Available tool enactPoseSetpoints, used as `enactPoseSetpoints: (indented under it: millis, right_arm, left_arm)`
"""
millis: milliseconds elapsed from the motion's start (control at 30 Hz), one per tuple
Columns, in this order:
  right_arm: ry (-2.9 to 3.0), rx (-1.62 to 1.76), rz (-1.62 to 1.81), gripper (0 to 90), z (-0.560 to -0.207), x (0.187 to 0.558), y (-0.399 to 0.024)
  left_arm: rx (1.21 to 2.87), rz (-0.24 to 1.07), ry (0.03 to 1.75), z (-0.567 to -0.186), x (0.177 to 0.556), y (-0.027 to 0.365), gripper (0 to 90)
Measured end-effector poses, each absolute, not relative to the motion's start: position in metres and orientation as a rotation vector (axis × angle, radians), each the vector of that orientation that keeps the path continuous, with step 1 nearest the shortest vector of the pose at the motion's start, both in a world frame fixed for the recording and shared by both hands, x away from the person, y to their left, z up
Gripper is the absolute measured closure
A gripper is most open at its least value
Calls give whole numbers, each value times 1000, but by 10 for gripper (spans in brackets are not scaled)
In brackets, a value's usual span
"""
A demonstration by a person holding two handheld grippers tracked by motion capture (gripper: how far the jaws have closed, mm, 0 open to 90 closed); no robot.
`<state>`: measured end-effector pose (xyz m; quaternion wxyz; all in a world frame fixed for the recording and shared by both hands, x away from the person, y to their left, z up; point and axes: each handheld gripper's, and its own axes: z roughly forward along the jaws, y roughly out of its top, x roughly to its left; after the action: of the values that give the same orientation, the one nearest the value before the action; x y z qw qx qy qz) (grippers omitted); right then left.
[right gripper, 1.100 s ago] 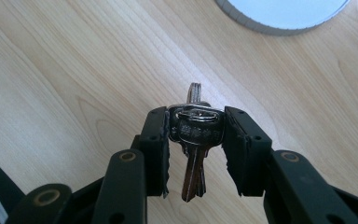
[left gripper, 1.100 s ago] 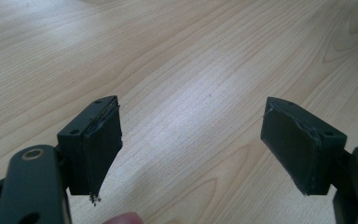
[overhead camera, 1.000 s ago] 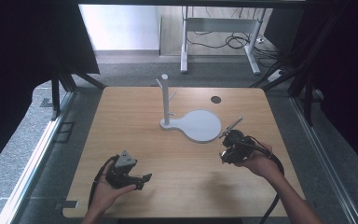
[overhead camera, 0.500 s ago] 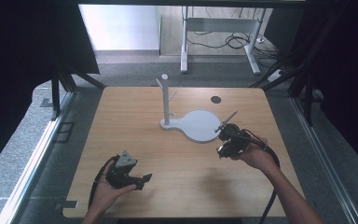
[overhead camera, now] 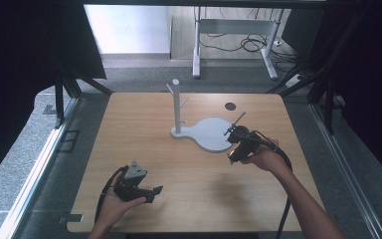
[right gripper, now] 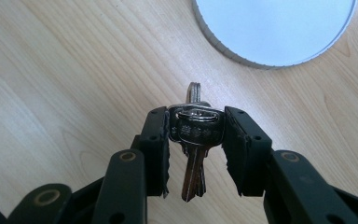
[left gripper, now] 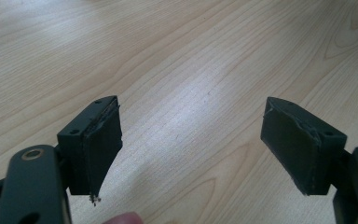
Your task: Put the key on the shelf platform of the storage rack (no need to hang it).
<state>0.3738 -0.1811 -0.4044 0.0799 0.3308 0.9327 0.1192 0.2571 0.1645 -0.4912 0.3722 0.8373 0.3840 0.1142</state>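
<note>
A bunch of metal keys (right gripper: 196,133) on a ring hangs between the jaws of my right gripper (right gripper: 196,140), which is shut on it; the blades point down at the table. In the high view the right gripper (overhead camera: 235,153) hovers at the front right edge of the white round base (overhead camera: 211,134) of a peg stand (overhead camera: 176,107). That base (right gripper: 275,28) lies just ahead of the keys in the right gripper view. My left gripper (overhead camera: 155,191) rests near the table's front left, open, with bare wood between its jaws (left gripper: 191,140).
The wooden table (overhead camera: 179,164) has a small dark round mark (overhead camera: 230,106) at the back right. The stand's post carries short side pegs. Black curtains and frame bars flank the table; a desk frame and cables stand on the floor beyond.
My right gripper, with the keys, has shifted a little to the left and farther from the person, up to the edge of the white base. The left gripper has stayed put.
</note>
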Motion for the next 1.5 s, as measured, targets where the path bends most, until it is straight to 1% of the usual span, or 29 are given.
enactPoseSetpoints:
  millis: [1500]
  right_arm:
    - [2785, 1134, 378, 626, -407, 459, -162]
  left_arm:
    - [2146, 284, 983, -491, 258, 166, 207]
